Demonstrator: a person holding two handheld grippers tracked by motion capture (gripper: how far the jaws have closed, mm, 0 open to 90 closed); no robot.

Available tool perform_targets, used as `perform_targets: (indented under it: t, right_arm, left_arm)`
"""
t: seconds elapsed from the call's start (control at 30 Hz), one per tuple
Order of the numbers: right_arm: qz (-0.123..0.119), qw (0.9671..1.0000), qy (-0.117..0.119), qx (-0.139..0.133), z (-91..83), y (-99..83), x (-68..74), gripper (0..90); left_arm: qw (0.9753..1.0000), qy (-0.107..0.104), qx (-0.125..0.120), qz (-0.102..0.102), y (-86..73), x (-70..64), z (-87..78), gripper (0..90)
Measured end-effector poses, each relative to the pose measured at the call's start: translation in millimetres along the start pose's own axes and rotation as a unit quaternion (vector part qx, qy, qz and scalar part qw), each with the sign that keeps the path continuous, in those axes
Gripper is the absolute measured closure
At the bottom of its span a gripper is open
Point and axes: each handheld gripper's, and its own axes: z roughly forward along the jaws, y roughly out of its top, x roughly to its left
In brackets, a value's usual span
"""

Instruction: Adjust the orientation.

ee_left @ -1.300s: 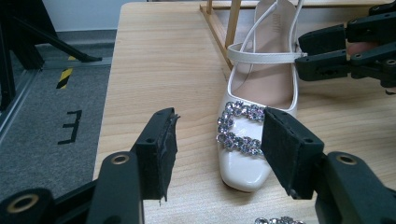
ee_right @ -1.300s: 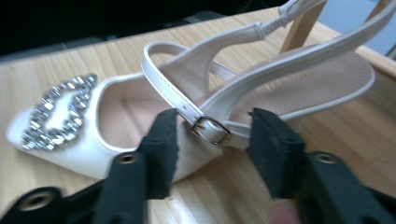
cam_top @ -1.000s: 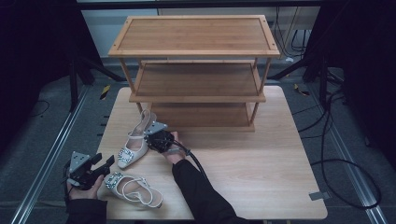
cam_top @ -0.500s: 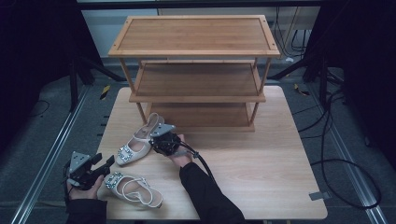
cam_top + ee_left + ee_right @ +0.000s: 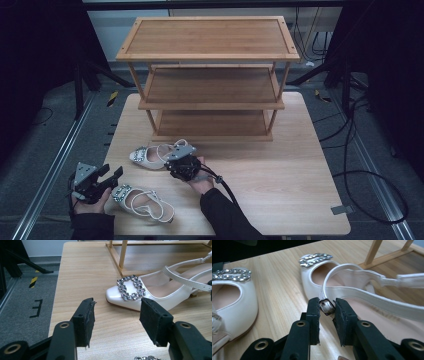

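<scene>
- The left tool [image 5: 112,176] sat at the bench's [image 5: 280,190] near left corner, its jaws spread wide and holding nothing; the left gripper view showed bare wood between its pads [image 5: 86,320]
- Just right of it in the high view lay the near shoe [image 5: 142,201], a white sandal with a jewelled buckle, toe toward the left tool and heel close to the bench's front edge
- The left gripper view added what the high view blurred: the far shoe's rhinestone buckle [image 5: 131,287], square and sharp, and the shoe's toe resting flat on the wood, apart from the tool's jaws
- The far shoe [image 5: 150,155] lay further back, toe pointing left, its heel end under the right tool [image 5: 177,161]
- The right gripper view showed the grip that the high view hid: the right tool's jaws were clamped on the small metal strap buckle [image 5: 327,307] of the far shoe's sling strap [image 5: 372,301]
- The wooden rack [image 5: 210,75] stood at the back of the bench, its bottom shelf's front rail near the far shoe
- The right half of the bench lay open, as did the strip between the two shoes
- Compared with a second ago, the far shoe had swung from pointing at an angle toward the rack to lying nearly parallel with the front edge, and the right hand [image 5: 200,181] had drawn nearer the person; the left tool had stayed put
</scene>
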Motion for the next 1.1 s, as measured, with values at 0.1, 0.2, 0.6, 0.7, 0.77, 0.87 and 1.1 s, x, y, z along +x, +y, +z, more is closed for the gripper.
perform_targets:
  t: [0.1, 0.2, 0.6, 0.7, 0.77, 0.87, 1.1]
  right_arm:
    - [0.001, 1.0000, -0.002, -0.002, 1.8, -1.0, 0.6, 79.6]
    - [0.010, 0.9998, 0.008, -0.013, -3.6, -0.7, -1.8, 66.3]
    - [0.040, 0.9983, -0.030, -0.028, -48.1, -18.4, -42.4, 37.4]
    - [0.046, 0.9981, -0.035, -0.020, -42.2, -22.2, -52.4, 34.5]
    - [0.043, 0.9983, -0.037, -0.016, -34.7, -23.8, -57.2, 33.8]
    - [0.042, 0.9987, -0.028, -0.006, -23.2, -24.0, -60.9, 32.8]
    - [0.038, 0.9990, -0.021, -0.001, -18.5, -20.9, -59.6, 37.1]
  left_arm:
    - [1.0000, 0.000, 0.000, 0.000, -0.1, 0.2, 0.1, 44.1]
    - [1.0000, -0.001, 0.001, -0.001, -0.5, 1.0, 0.3, 44.0]
    - [1.0000, -0.001, 0.004, -0.003, -0.9, 1.8, 0.7, 43.9]
    - [1.0000, 0.000, 0.004, -0.004, -1.2, 2.4, 0.8, 43.8]
    - [1.0000, 0.000, 0.004, -0.005, -1.4, 2.7, 0.9, 43.7]
    - [1.0000, 0.000, 0.005, -0.005, -1.6, 3.3, 0.9, 43.6]
    - [1.0000, -0.001, 0.005, -0.004, -1.6, 3.3, 1.0, 43.5]
